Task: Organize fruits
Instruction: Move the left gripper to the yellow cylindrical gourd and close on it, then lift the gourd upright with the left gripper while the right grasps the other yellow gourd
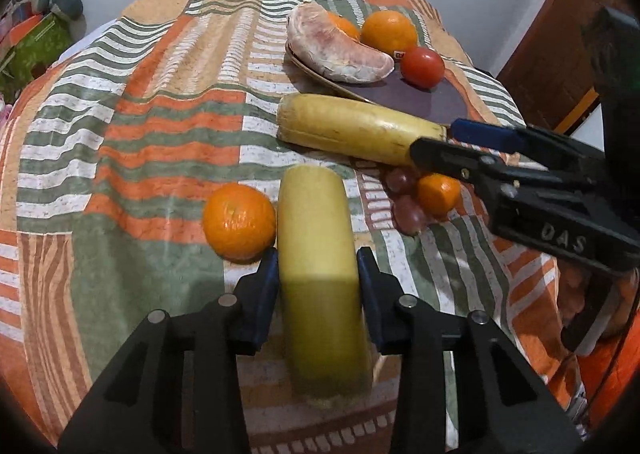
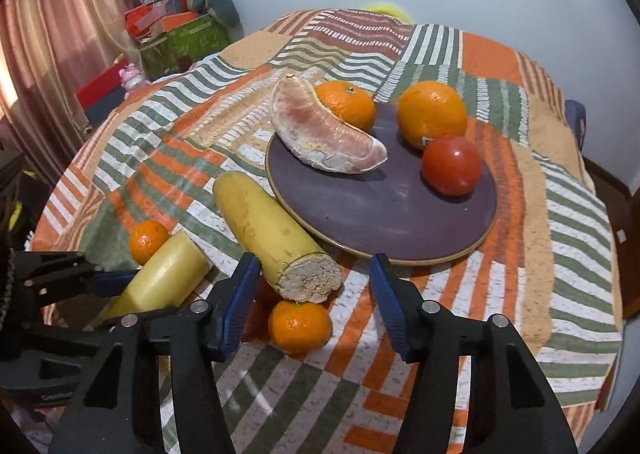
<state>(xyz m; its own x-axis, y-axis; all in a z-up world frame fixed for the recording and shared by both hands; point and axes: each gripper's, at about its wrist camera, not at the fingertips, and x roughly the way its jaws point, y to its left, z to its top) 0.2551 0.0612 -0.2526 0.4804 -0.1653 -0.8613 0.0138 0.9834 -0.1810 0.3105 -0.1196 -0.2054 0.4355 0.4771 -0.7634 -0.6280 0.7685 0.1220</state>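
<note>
My left gripper [image 1: 318, 266] is shut on a yellow cane piece [image 1: 320, 254], which also shows in the right wrist view [image 2: 160, 278]. A second yellow cane piece [image 2: 276, 234] leans against the dark purple plate [image 2: 380, 214]. My right gripper [image 2: 312, 274] is open around its cut end and shows in the left wrist view [image 1: 436, 138]. The plate holds a peeled pomelo segment [image 2: 324, 134], a mandarin [image 2: 348, 102], an orange [image 2: 432, 110] and a red tomato [image 2: 452, 164]. One small mandarin [image 2: 300, 324] lies under the cut end, another [image 1: 239, 226] left of my held piece.
A few purple grapes [image 1: 404, 198] lie beside the small mandarin [image 1: 438, 192]. The round table has a striped patchwork cloth [image 2: 560, 214]. Boxes and a plush toy [image 2: 172, 26] stand beyond the far left edge. A wooden door [image 1: 560, 34] is at the right.
</note>
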